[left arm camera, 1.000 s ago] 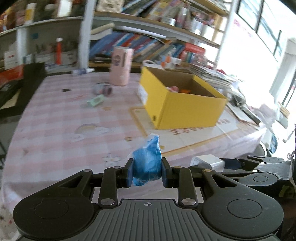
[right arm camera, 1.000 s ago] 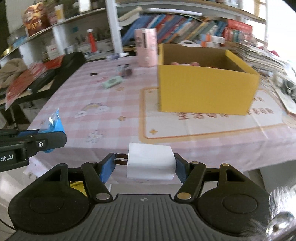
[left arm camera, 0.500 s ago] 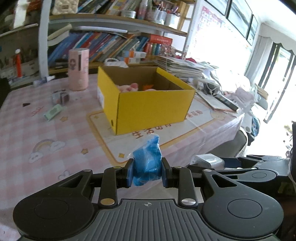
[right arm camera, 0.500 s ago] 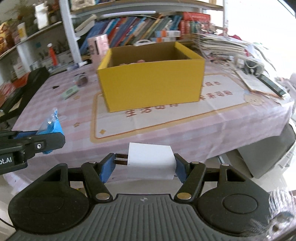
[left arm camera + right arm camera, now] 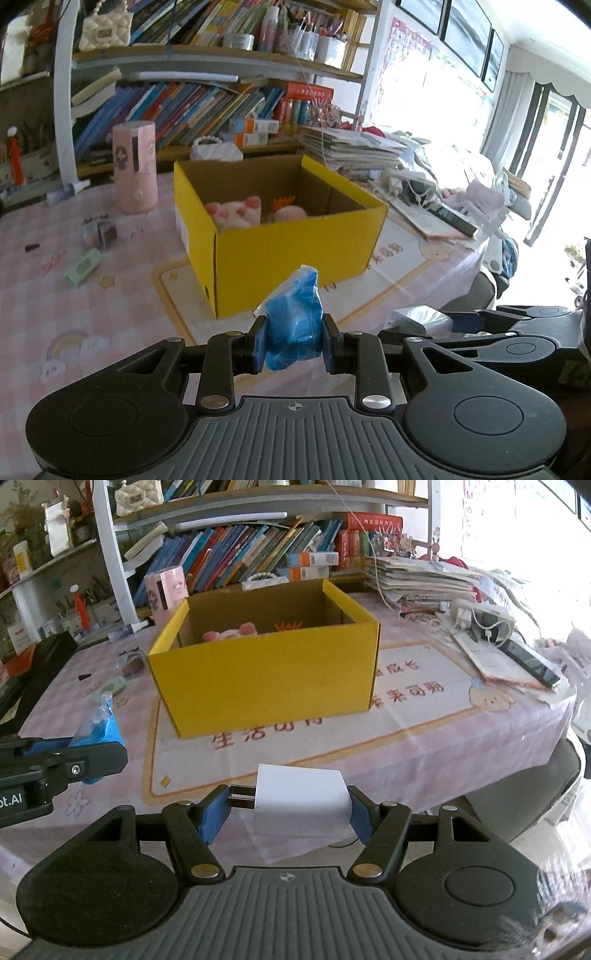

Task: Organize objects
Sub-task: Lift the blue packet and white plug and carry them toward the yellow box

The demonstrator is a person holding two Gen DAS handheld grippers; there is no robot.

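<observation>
Carrying two items toward the box

Left wrist view: left gripper (image 5: 293, 341) jaws closed on a blue bagged item (image 5: 295, 325), low centre of frame. Yellow box (image 5: 295, 251) sits mid-frame on the table (image 5: 55, 295), plush toys (image 5: 236, 214) already inside. Green packet (image 5: 83, 267) and small case (image 5: 98, 232) lie loose at left.

Right wrist view: right gripper (image 5: 288, 808) jaws clamped on a white charger (image 5: 301, 801), prongs against the left pad. Box centre, well apart. Judged partly done: both held items and the loose ones remain.

Crowded bookshelves (image 5: 207, 99) behind, bright windows (image 5: 554, 162) at right.
</observation>
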